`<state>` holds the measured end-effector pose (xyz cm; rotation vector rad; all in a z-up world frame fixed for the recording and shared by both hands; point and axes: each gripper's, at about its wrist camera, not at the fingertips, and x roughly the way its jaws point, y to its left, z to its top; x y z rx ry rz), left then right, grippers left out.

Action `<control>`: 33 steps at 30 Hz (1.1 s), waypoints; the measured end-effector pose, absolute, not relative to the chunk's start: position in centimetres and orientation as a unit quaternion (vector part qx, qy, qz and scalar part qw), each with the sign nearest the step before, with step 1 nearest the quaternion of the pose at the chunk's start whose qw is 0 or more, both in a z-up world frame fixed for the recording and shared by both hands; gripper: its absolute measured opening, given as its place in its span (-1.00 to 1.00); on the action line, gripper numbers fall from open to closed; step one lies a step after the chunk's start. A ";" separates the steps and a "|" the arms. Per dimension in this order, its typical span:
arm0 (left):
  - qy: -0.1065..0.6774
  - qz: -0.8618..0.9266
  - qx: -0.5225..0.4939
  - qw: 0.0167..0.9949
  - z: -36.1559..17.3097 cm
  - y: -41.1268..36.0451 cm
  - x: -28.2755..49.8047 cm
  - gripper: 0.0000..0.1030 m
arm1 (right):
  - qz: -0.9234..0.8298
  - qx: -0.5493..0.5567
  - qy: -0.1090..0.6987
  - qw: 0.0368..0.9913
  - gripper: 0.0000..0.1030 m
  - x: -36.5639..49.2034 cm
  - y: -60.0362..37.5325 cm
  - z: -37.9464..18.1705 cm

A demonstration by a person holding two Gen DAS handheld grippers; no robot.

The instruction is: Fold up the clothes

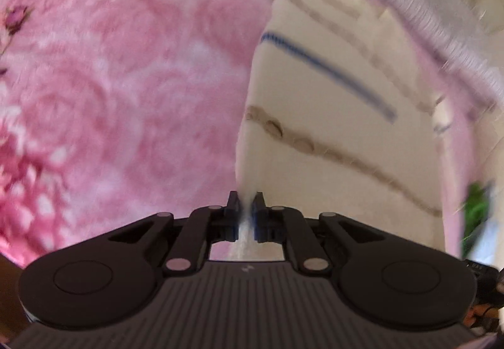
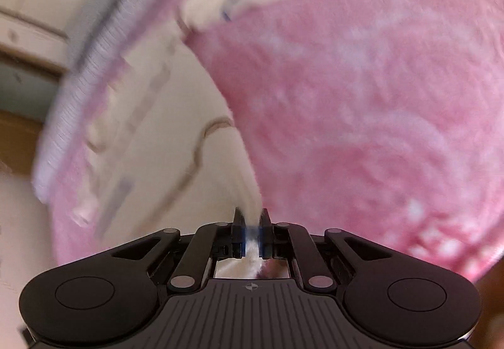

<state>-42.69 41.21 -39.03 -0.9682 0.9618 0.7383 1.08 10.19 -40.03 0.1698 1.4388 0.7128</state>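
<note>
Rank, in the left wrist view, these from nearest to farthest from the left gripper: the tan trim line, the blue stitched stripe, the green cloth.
1. Tan trim line: on the cream garment pinched in the left gripper, just above right.
2. Blue stitched stripe: higher on the same garment.
3. Green cloth: at the far right edge, beyond the garment.

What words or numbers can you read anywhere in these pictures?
None: no words or numbers show.
Left hand-held gripper: only a small pale mark on its body, no letters.
Right hand-held gripper: only a small cross-in-circle sign.
Cream garment: blue and brown stripes, no print; blurred.
Pink blanket: rose pattern only.
</note>
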 end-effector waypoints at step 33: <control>0.519 0.253 0.265 0.772 -42.6 55.8 -26.2 -0.28 | 0.312 -0.025 0.621 0.718 -0.58 5.3 32.2 -39.8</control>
